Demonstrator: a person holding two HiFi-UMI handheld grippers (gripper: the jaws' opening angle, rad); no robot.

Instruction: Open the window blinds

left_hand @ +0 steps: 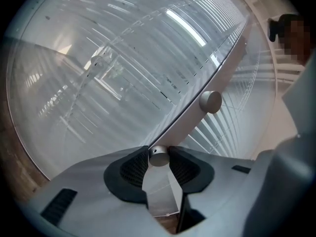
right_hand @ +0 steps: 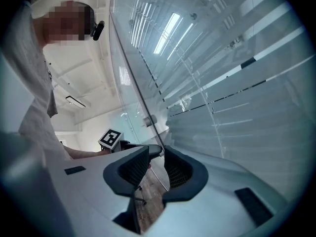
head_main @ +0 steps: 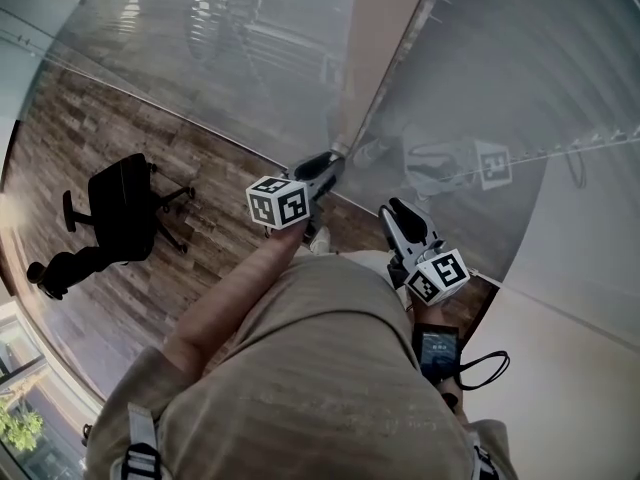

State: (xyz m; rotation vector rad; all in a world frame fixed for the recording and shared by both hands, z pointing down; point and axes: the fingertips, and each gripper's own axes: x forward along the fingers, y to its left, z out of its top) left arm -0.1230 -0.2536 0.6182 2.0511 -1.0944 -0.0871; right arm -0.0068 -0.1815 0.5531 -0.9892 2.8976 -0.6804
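Broadly, the window blinds [head_main: 230, 48] fill the glass wall on both sides of a pale upright post [head_main: 375, 58], their horizontal slats lying behind the panes. Well left of the post, a black office chair [head_main: 125, 213] stands on the wood floor [head_main: 200, 178]. The left gripper [head_main: 330, 160] reaches to the post, and the left gripper view shows its jaws pinching a small round metal knob [left_hand: 159, 157] that sits on the post; both dark pads press the knob's sides. A second, like knob [left_hand: 211, 101] sits on the same post beyond the gripped one. The right gripper [right_hand: 157, 154] hangs just right of the post, its jaws spread with only floor and glass edge showing between them. Each gripper's cube [head_main: 278, 201] bears black-and-white square markers. Farther from the post, at the person's waist, hangs a small screen [head_main: 437, 353]; its print is too small to read.
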